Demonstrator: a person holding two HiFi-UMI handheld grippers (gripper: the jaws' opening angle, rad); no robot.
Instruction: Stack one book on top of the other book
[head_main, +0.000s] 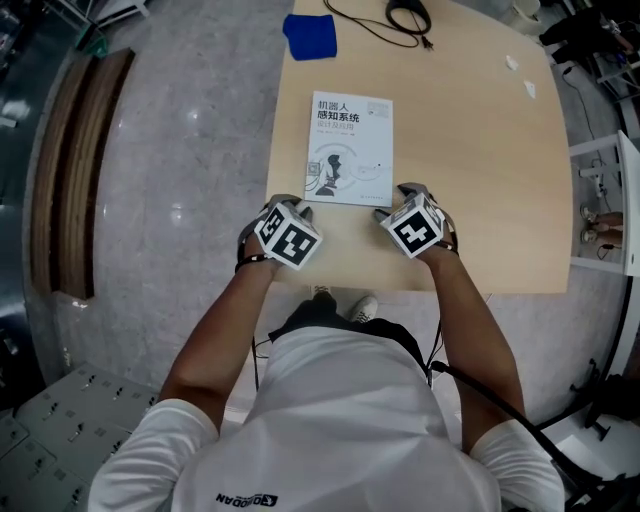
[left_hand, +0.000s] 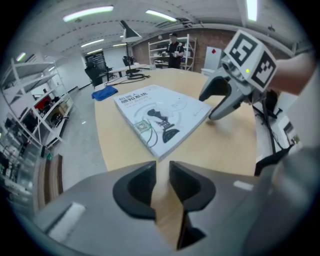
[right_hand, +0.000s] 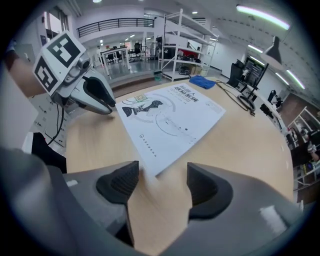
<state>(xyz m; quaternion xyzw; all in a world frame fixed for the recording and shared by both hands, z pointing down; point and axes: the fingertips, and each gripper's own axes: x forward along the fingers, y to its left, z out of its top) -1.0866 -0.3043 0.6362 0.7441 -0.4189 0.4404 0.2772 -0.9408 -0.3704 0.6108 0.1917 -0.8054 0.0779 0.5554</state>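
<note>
A white book with dark print lies flat on the pale wooden table. In the left gripper view the book shows a thick near edge; whether a second book lies under it I cannot tell. My left gripper hovers at its near left corner, jaws only a narrow gap apart with bare table between them. My right gripper hangs at the near right corner, open; the book's corner lies just beyond its tips, untouched. Each gripper shows in the other's view.
A blue cloth lies at the table's far left edge and a black cable at the far middle. Small white scraps sit far right. The table's front edge runs just under both hands. White shelving stands at the right.
</note>
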